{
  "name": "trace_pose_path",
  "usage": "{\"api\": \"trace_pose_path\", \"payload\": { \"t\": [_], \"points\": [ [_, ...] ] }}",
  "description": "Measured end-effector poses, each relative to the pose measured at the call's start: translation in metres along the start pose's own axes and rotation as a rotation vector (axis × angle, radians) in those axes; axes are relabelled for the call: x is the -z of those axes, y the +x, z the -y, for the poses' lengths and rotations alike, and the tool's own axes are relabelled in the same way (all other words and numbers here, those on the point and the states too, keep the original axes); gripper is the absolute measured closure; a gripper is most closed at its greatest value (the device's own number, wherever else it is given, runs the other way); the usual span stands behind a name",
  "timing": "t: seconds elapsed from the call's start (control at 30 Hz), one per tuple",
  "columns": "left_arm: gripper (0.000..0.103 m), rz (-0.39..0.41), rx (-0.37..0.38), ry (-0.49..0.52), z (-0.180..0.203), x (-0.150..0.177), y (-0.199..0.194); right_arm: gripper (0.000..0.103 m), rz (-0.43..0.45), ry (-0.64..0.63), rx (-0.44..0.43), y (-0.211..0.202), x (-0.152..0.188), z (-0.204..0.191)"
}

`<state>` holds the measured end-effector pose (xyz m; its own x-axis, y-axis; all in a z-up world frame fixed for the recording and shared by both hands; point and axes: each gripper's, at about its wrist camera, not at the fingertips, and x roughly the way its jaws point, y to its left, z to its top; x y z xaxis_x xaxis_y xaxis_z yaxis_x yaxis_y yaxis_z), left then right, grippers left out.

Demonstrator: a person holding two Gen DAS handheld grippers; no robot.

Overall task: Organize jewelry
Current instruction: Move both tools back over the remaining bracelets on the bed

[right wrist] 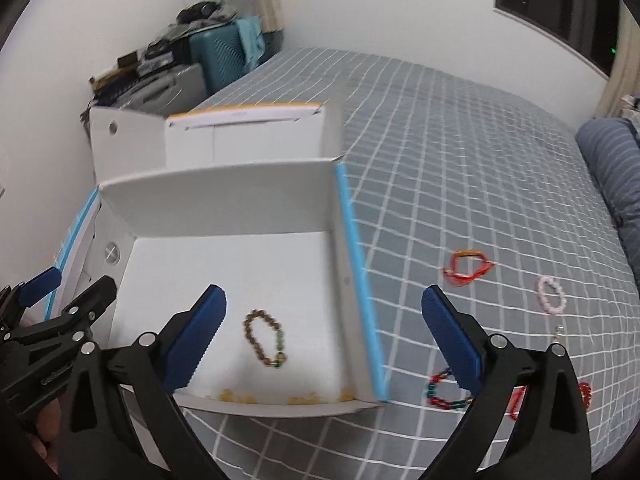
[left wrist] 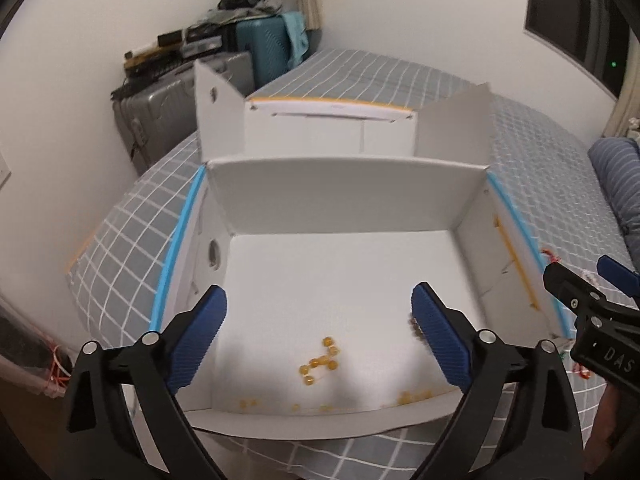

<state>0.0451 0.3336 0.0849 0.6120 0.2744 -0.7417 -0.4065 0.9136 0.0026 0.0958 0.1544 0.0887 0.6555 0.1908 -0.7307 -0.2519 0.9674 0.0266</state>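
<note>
A white open box (left wrist: 340,196) with blue edges lies on the grey checked bed; it also shows in the right wrist view (right wrist: 224,196). My left gripper (left wrist: 318,334) is open and empty over the box, above yellow beads (left wrist: 322,362) on its floor. My right gripper (right wrist: 324,334) is open and empty, straddling the box's right wall. A brown bead bracelet (right wrist: 265,338) lies inside the box. On the bed lie a red cord bracelet (right wrist: 468,266), a pink bead bracelet (right wrist: 551,294) and a red-green bead bracelet (right wrist: 442,394).
A second white box (left wrist: 332,128) with raised flaps stands behind the first. Suitcases (left wrist: 260,46) piled with clutter stand by the wall at the back left. A striped blue pillow (right wrist: 612,164) lies at the bed's right. Another red piece (right wrist: 586,394) lies near my right gripper's arm.
</note>
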Motion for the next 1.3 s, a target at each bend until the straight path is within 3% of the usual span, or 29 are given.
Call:
{"api": "trace_pose_path", "payload": {
  "t": [0.3, 0.57, 0.8, 1.1, 1.3],
  "points": [
    [0.006, 0.033, 0.051, 0.053, 0.049, -0.001, -0.016, 0.008, 0.033, 0.052, 0.061, -0.020, 0.011, 0.059],
    [0.006, 0.035, 0.132, 0.137, 0.120, 0.013, -0.019, 0.008, 0.035, 0.154, 0.125, -0.038, 0.042, 0.149],
    [0.006, 0.018, 0.231, 0.229, 0.206, 0.043, -0.017, 0.008, -0.008, 0.240, 0.200, -0.039, 0.082, 0.228],
    [0.006, -0.018, 0.318, 0.338, 0.309, 0.090, -0.009, 0.008, -0.051, 0.297, 0.237, -0.035, 0.129, 0.304],
    [0.006, -0.034, 0.343, 0.394, 0.358, 0.121, -0.006, 0.018, -0.085, 0.339, 0.229, -0.034, 0.156, 0.341]
  ]
}}
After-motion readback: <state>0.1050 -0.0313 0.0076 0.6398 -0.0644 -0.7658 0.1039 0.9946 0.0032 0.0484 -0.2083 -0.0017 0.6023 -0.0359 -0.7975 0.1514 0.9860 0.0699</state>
